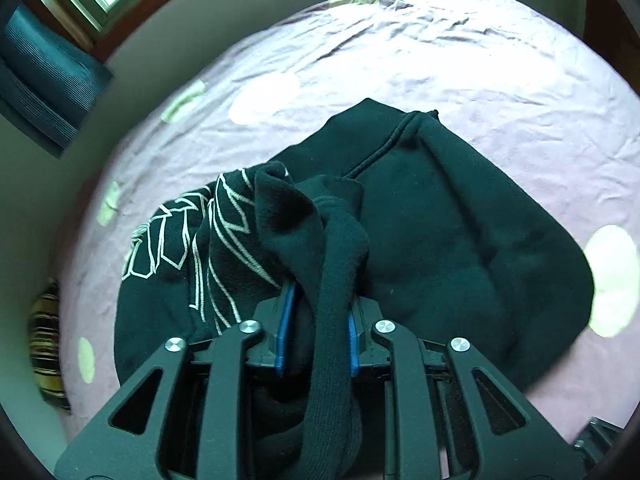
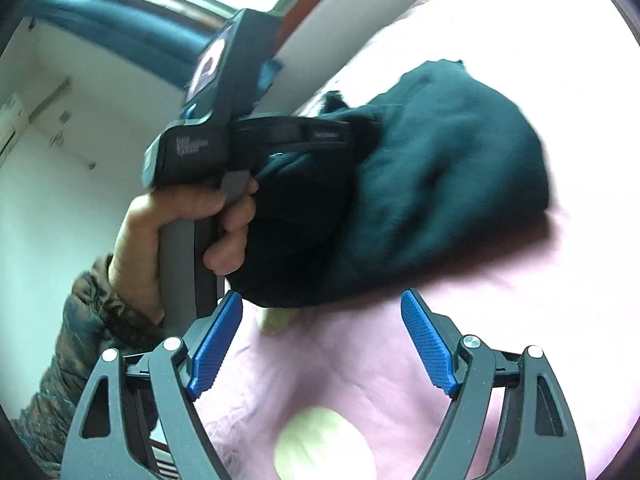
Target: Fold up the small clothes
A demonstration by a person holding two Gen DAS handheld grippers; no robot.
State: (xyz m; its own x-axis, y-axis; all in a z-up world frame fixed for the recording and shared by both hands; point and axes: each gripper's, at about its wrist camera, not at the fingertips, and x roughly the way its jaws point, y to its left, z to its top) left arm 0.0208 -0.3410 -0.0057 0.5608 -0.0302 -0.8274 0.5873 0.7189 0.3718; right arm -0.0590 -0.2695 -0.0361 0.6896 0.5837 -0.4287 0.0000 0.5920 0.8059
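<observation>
My left tongs (image 1: 318, 300) pinch a fold of the black fleece garment with white line print (image 1: 420, 216) lying on the pink dotted bedsheet (image 1: 440, 60), while my right tongs (image 2: 322, 340) stand spread and empty.

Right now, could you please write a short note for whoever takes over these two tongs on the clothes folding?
Left tongs: shut on a ribbed part of the black sweatshirt, likely a sleeve or cuff, lifted over the rest.
Right tongs: open, empty, above the pink bedsheet near the sweatshirt's edge.
Sweatshirt: bunched in the middle of the bed, white line print on one side.
Done: one part gathered inward; no neat fold yet.
Left: lay the held part flat, release, then probably fold the far side over with the right tongs.
</observation>
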